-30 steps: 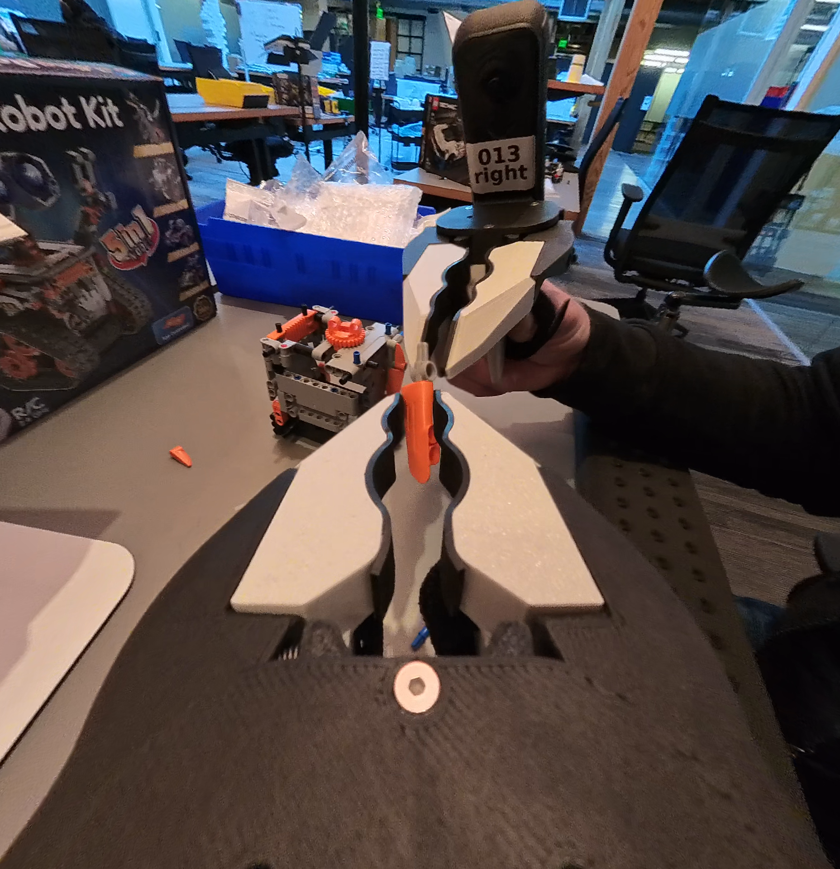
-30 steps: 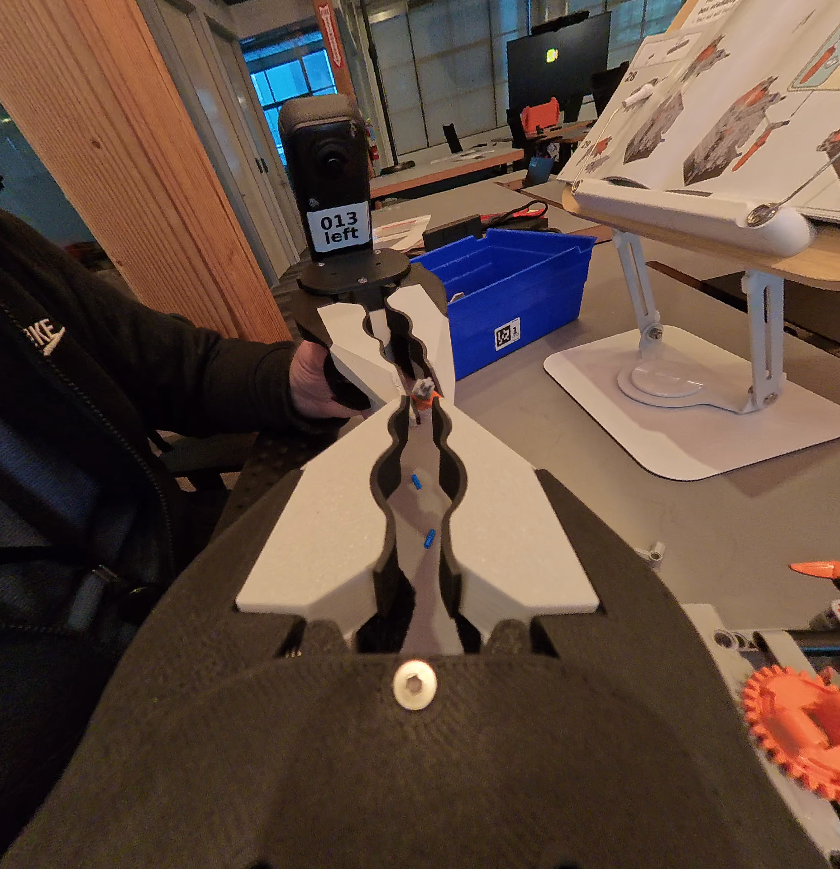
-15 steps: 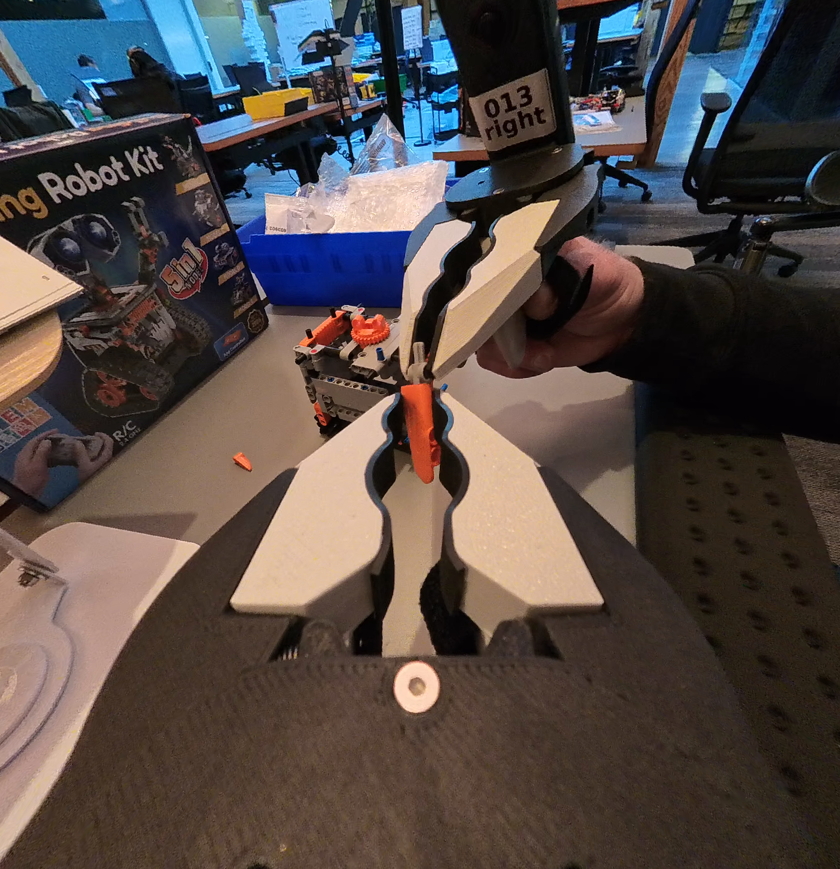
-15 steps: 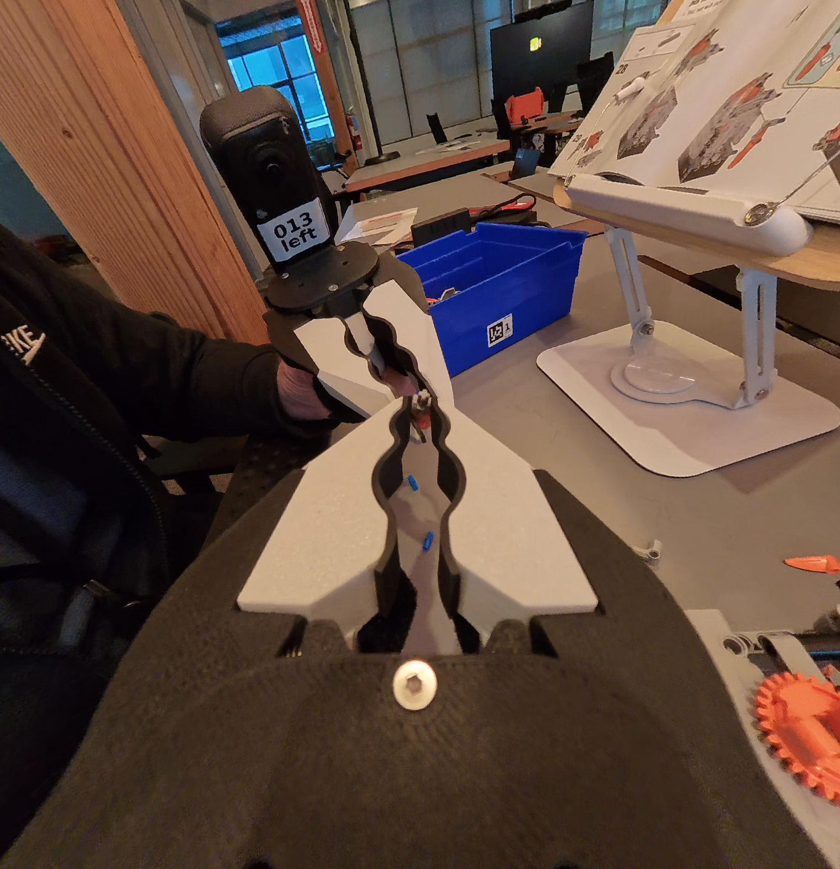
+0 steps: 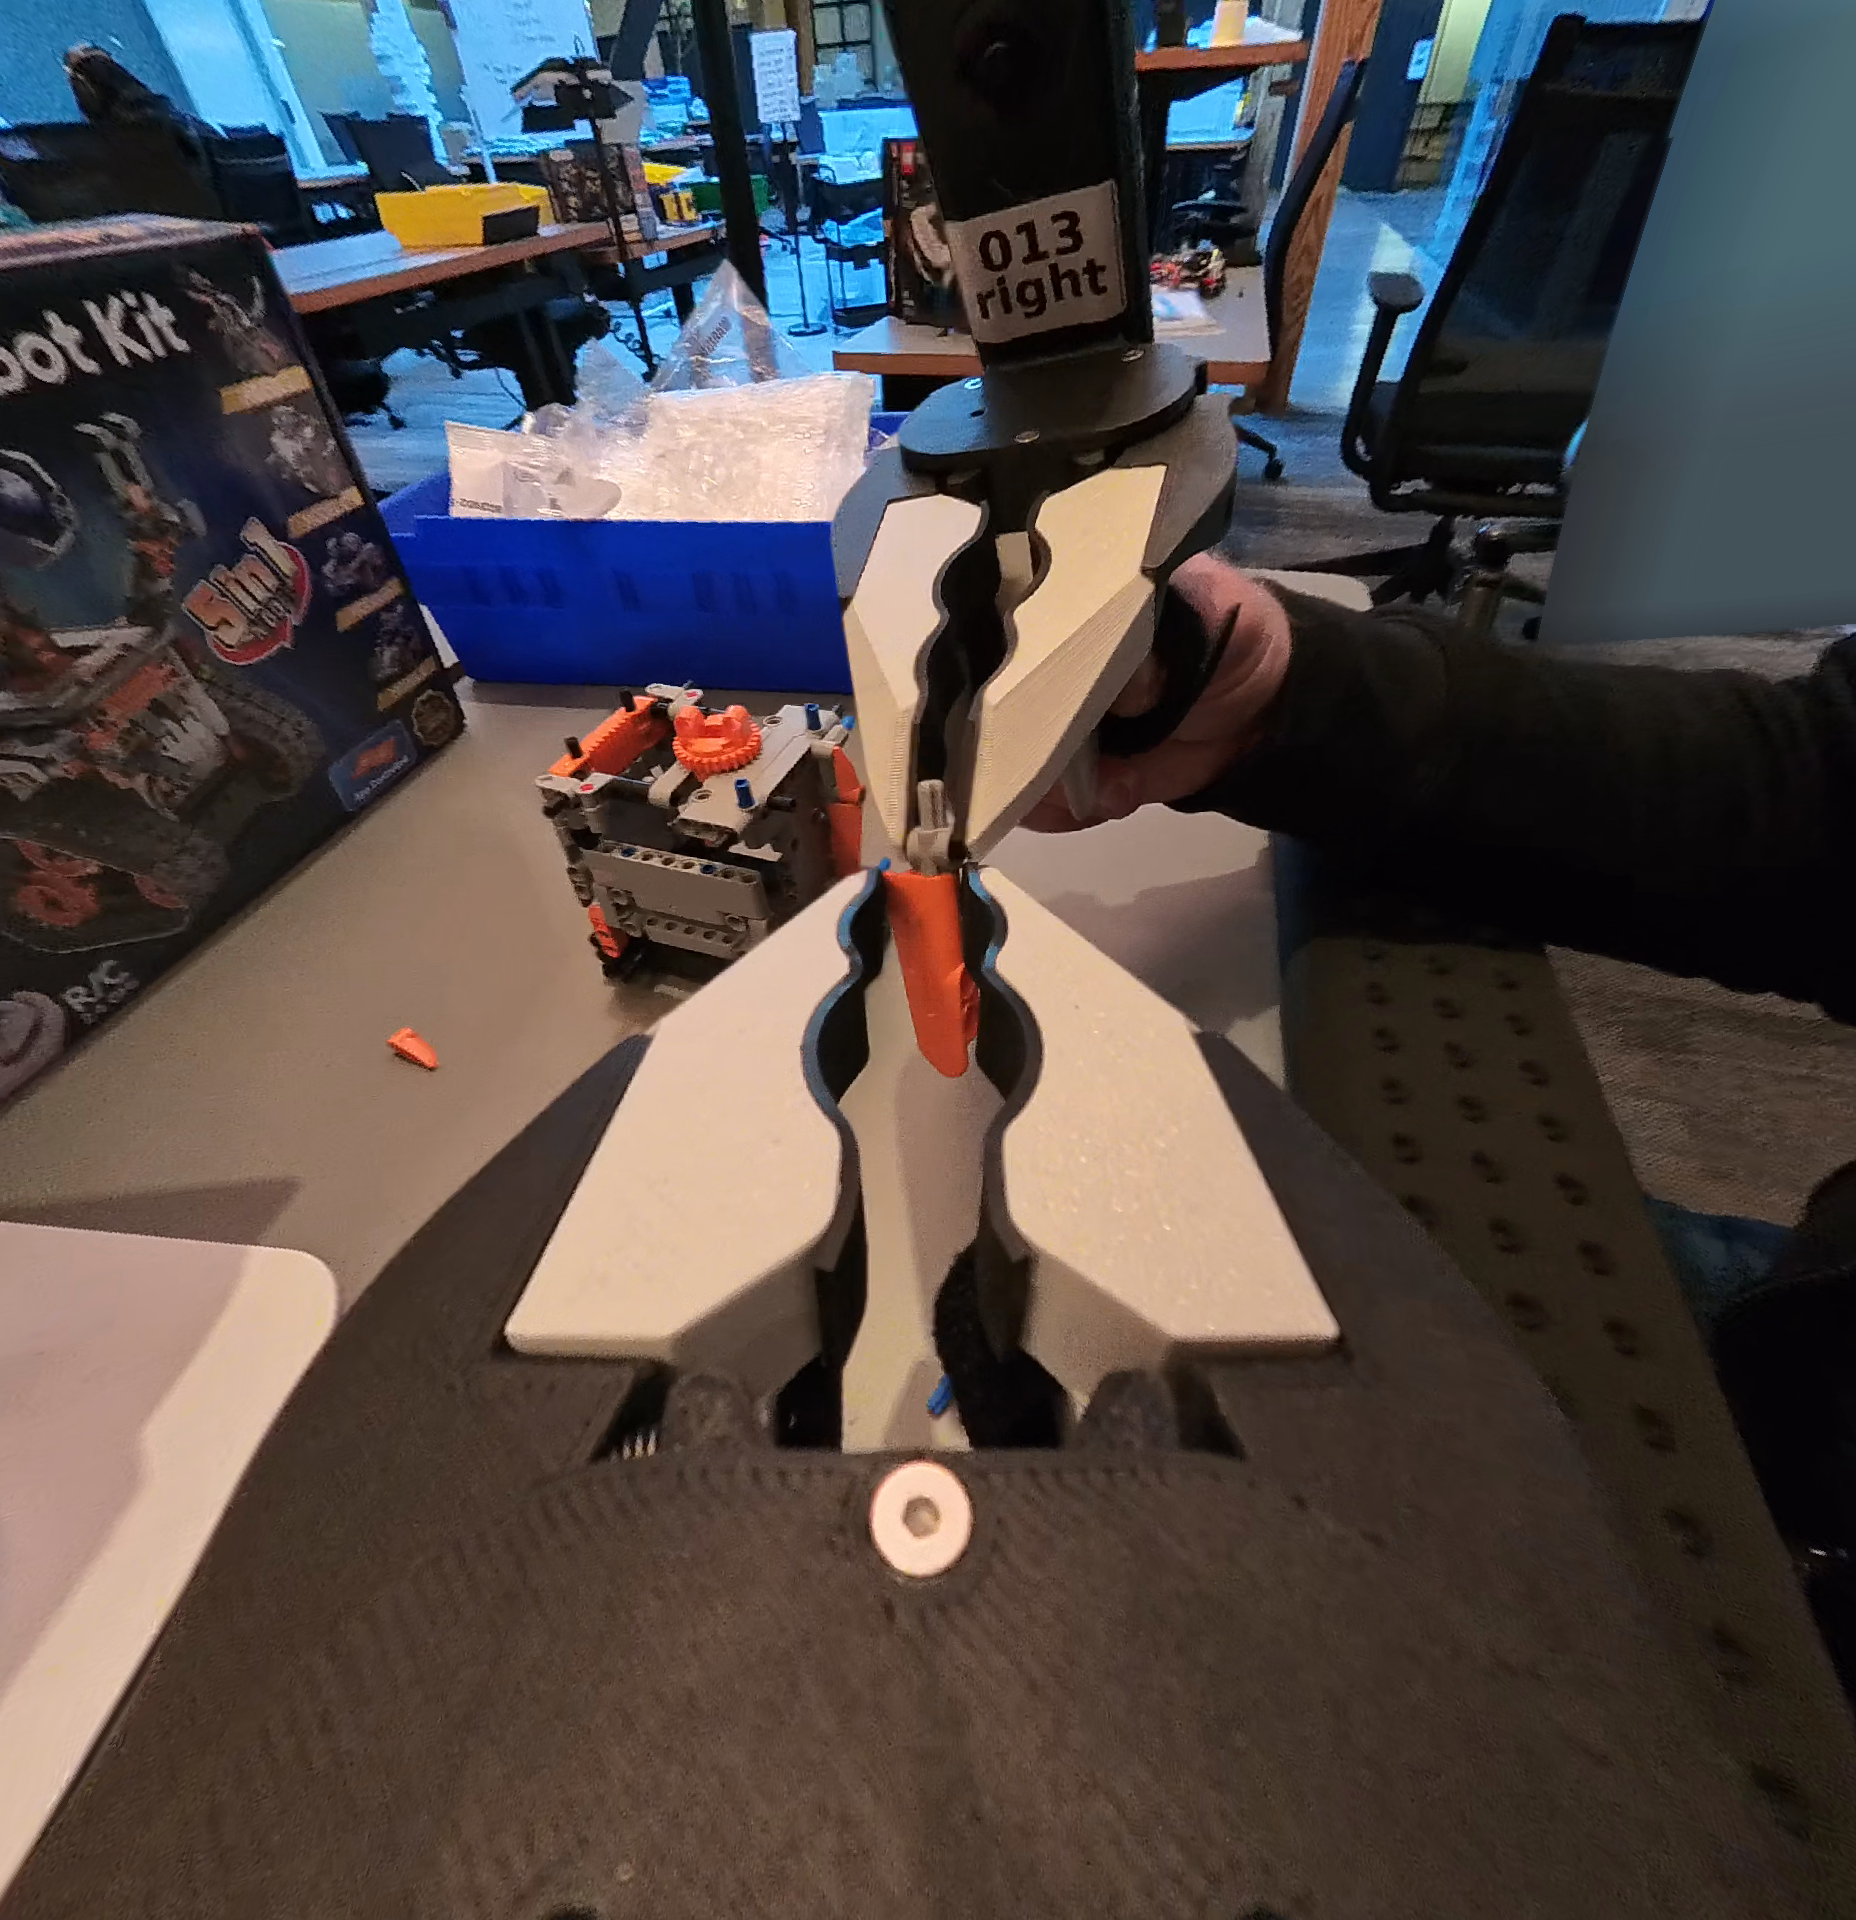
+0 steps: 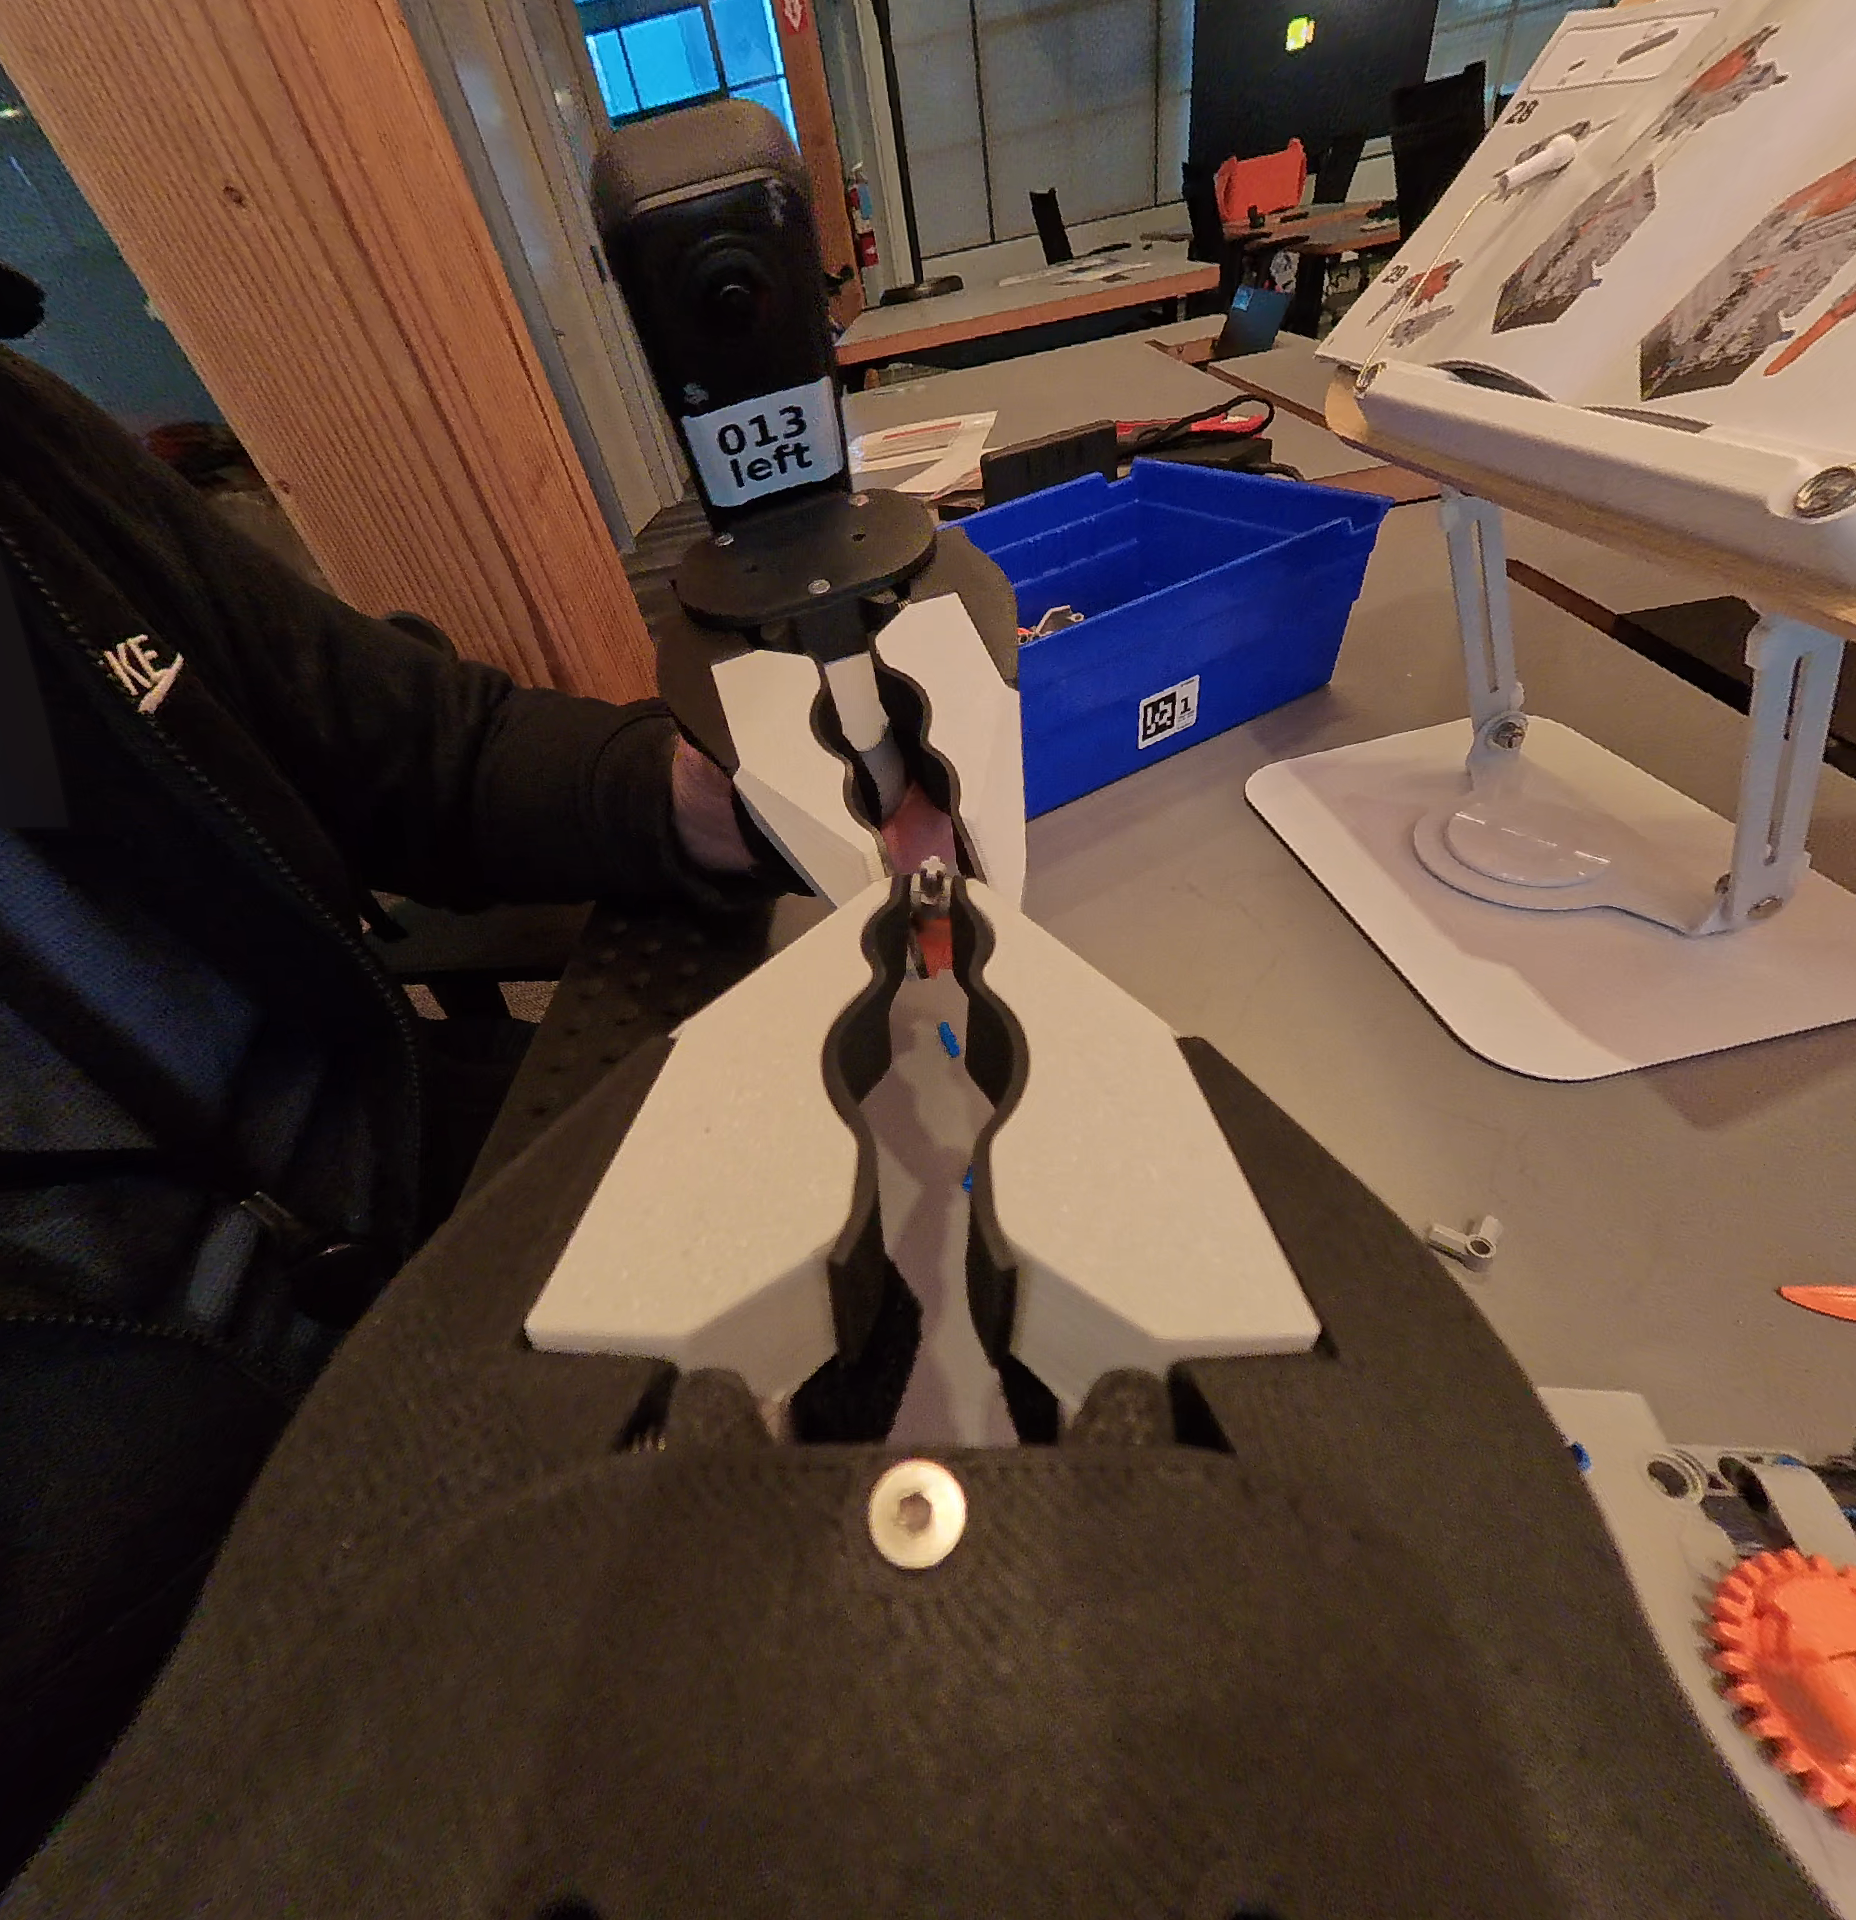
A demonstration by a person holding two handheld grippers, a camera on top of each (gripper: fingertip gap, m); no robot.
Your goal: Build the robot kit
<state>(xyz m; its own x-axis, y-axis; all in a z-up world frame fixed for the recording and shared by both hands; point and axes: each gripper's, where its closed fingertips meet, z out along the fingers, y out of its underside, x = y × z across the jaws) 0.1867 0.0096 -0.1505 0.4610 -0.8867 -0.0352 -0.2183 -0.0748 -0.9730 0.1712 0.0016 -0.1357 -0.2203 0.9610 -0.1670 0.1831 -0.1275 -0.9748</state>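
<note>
An orange tapered piece (image 5: 936, 971) is clamped between the tips of the left tongs (image 5: 924, 883), held in the air above the worktop (image 5: 280, 997) with its pointed end toward the camera. At its far end sits a small grey connector (image 5: 929, 821), and the right tongs (image 5: 939, 831) are closed on that connector, so the two pairs of tongs meet tip to tip. In the right wrist view the grey connector (image 6: 931, 888) shows at the tips of the right tongs (image 6: 929, 904), with the orange piece (image 6: 932, 945) just beyond it and the left tongs (image 6: 908, 831) facing in from the far side. A hand (image 5: 1194, 696) in a dark sleeve grips the handle of the right tongs; another hand (image 6: 706, 810) grips the left.

Just behind the joined tips, a partly built block model (image 5: 695, 831) of grey beams with orange parts and an orange gear on top stands on the worktop. A second small orange piece (image 5: 413, 1047) lies loose on the worktop to the left of the model. Behind the model, toward the far edge, a blue bin (image 5: 612, 592) holds clear plastic bags (image 5: 716, 447). A dark printed kit box (image 5: 176, 623) stands at the left.

In the right wrist view a second blue bin (image 6: 1194, 634) sits behind the left tongs, and a white stand (image 6: 1589, 894) carries an open instruction booklet (image 6: 1651, 208) on the right. A small grey connector (image 6: 1464, 1242) and another orange tapered piece (image 6: 1838, 1304) lie loose on the worktop near the right edge of the view, and two tiny blue pins (image 6: 947, 1039) lie below the right tongs.
</note>
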